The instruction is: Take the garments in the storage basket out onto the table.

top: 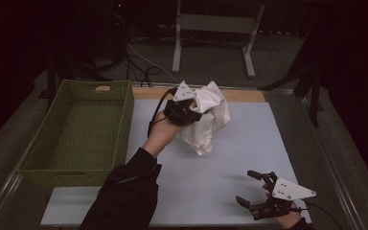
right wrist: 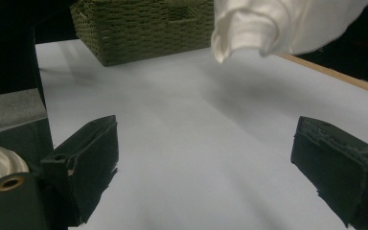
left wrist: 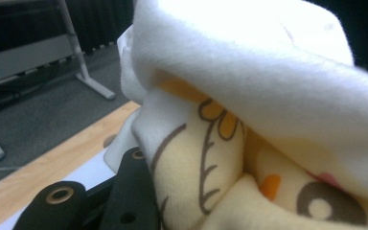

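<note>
Left gripper (top: 188, 111) clamped on a bunched white cloth (top: 210, 117), lifted clear above the far part of the white mat (top: 249, 143), a short way to the right of the green wicker basket (top: 76, 139). Seen from close in the left gripper view: cloth (left wrist: 249, 96) folded over itself, with yellow and orange cartoon print on the inner side, pressed against the black jaws. Held high probably to keep the hanging end free of the mat, so the bundle can travel sideways to the basket without dragging.

Right gripper (top: 258, 196) resting low at the near edge of the mat, well apart from the basket and diagonally opposite to it, jaws spread wide with nothing between. In the right gripper view, only bare mat (right wrist: 182, 143) between the two pads, cloth (right wrist: 278, 28) hanging above and basket (right wrist: 143, 28) beyond. Kept aside most likely to leave the path open.

Basket empty inside, open at the top, ready for receiving the cloth.
</note>
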A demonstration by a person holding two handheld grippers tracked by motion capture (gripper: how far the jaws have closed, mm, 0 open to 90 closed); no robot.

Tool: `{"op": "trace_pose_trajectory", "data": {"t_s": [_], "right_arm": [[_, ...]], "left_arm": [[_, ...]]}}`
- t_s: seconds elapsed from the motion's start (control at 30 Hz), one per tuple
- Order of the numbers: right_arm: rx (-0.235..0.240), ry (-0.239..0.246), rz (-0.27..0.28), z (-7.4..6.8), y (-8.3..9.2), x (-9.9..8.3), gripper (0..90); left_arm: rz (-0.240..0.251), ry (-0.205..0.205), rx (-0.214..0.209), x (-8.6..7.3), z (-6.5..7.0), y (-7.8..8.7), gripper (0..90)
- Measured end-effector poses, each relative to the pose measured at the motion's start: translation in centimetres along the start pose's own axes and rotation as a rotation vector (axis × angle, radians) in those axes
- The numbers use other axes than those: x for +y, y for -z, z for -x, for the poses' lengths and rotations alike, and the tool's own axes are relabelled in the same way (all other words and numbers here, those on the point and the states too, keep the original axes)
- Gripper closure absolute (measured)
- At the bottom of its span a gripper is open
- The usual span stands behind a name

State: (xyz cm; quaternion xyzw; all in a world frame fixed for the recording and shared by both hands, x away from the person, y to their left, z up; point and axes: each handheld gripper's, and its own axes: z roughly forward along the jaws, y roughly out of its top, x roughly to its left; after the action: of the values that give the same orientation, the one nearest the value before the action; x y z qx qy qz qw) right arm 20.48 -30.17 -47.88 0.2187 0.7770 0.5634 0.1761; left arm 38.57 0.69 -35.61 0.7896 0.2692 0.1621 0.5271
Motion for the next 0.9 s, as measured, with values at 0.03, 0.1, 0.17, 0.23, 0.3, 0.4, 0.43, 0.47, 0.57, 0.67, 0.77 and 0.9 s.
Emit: {"op": "trace_pose_trajectory", "data": {"t_s": [0.03,0.1,0.17,0.23,0.3,0.4,0.43,0.47,0.57,0.67,0.77,0.9], "right_arm": [[-0.001,0.006,0.002,0.0,0.0,0.0,9.3],[-0.002,0.003,0.003,0.0,0.0,0.0,9.3],[-0.001,0.006,0.005,0.0,0.0,0.0,9.3],[0.0,0.004,0.004,0.0,0.0,0.0,9.3],[0.0,0.006,0.005,0.0,0.0,0.0,9.3],[-0.002,0.005,0.003,0.0,0.1,0.0,9.3],[-0.001,0.003,0.004,0.0,0.1,0.0,9.3],[-0.001,0.003,0.003,0.0,0.1,0.0,9.3],[0.001,-0.001,0.007,0.0,0.1,-0.1,9.3],[0.001,0.0,0.011,0.1,0.2,-0.1,9.3],[-0.001,-0.003,0.011,0.1,0.3,-0.1,9.3],[-0.004,-0.003,0.01,0.0,0.2,-0.1,9.3]], "left_arm": [[-0.009,-0.001,-0.002,-0.2,0.0,-0.2,68.0],[-0.024,-0.004,-0.009,-0.4,0.0,-0.7,67.9],[-0.04,0.0,-0.016,-0.6,0.1,-1.2,67.6],[-0.051,0.002,-0.016,-0.7,0.2,-1.7,67.3],[-0.064,-0.001,-0.024,-0.8,0.2,-2.1,66.7],[-0.093,0.002,-0.041,-0.8,0.4,-2.8,63.3],[-0.098,-0.001,-0.041,-0.8,0.4,-3.0,61.1],[-0.113,0.003,-0.043,-0.7,0.5,-3.2,57.7],[-0.172,0.01,-0.038,-0.7,0.6,-4.0,34.0],[-0.234,0.048,-0.057,-0.6,0.7,-4.6,17.1],[-0.268,0.088,-0.095,-0.4,0.6,-4.7,2.2],[-0.276,0.066,-0.079,0.0,0.8,-4.1,0.0]]}}
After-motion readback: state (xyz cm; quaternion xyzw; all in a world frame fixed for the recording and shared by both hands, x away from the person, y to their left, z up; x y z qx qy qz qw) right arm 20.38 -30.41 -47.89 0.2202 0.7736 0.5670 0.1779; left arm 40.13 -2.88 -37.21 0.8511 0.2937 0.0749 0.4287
